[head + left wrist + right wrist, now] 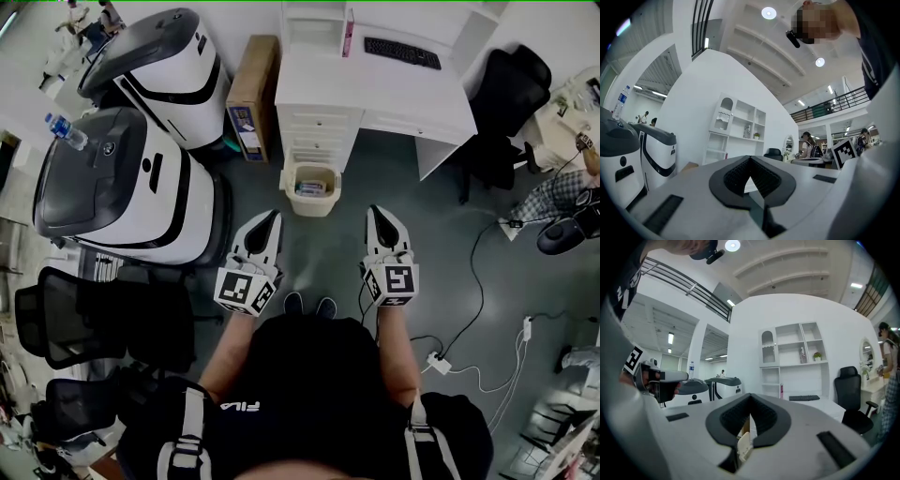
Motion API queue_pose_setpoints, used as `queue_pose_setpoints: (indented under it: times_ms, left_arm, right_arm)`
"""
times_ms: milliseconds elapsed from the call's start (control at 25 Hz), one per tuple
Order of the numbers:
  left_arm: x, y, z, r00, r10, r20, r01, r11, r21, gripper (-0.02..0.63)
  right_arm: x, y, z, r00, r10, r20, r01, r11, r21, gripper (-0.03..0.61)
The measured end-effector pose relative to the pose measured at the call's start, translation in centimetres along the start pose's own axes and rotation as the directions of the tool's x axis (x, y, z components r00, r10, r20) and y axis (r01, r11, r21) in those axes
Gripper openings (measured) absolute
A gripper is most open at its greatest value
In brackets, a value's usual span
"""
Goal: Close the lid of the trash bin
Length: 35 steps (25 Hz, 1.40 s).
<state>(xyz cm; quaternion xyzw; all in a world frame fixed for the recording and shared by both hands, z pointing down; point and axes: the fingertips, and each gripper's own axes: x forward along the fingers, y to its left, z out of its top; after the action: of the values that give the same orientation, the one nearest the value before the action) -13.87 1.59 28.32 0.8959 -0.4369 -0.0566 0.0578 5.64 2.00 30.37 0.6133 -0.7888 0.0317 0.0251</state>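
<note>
The small beige trash bin (310, 188) stands on the grey floor against the white drawer unit, its top open and some rubbish showing inside. I cannot make out its lid from above. My left gripper (274, 217) hovers level, short of the bin and slightly to its left, jaws shut and empty. My right gripper (375, 212) hangs at the same height to the bin's right, also shut and empty. In the right gripper view a beige piece of the bin (743, 446) shows low through the slit under the right gripper (750, 397). The left gripper (750, 159) faces shelves and a wall.
A white desk (403, 98) with a keyboard (401, 52) stands behind the bin. A cardboard box (251, 94) leans to its left, beside two large white-and-black machines (131, 192). Black chairs (511, 94) and floor cables (473, 309) lie to the right.
</note>
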Motion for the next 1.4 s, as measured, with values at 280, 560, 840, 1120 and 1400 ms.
queue_pose_setpoints:
  times_ms: [280, 560, 840, 1120, 1400]
  left_arm:
    - [0.0, -1.5, -0.4, 1.000, 0.004, -0.008, -0.004, 1.000, 0.007, 0.003]
    - [-0.4, -3.5, -1.1, 1.000, 0.020, -0.010, -0.020, 1.000, -0.001, 0.003]
    - [-0.9, -5.6, -1.9, 0.997, 0.068, -0.024, -0.068, 0.997, 0.021, 0.003]
    - [-0.3, -6.4, -2.2, 0.996, 0.081, -0.029, -0.080, 0.996, 0.038, 0.003]
    - [1.5, -5.5, -2.6, 0.997, 0.074, -0.024, -0.073, 0.997, 0.036, 0.003]
  right_arm:
    - [-1.3, -1.2, -0.5, 1.000, -0.009, -0.006, 0.009, 1.000, -0.010, 0.005]
    - [-2.8, -2.7, -1.1, 1.000, 0.013, -0.013, -0.013, 1.000, 0.007, 0.006]
    - [-4.4, -3.9, -2.2, 0.998, 0.062, -0.012, -0.062, 0.998, 0.005, 0.005]
    - [-5.1, -5.2, -3.3, 0.998, 0.061, -0.024, -0.060, 0.998, 0.032, 0.005]
    - [-4.1, -6.4, -3.8, 0.998, 0.055, -0.030, -0.054, 0.997, 0.049, 0.005]
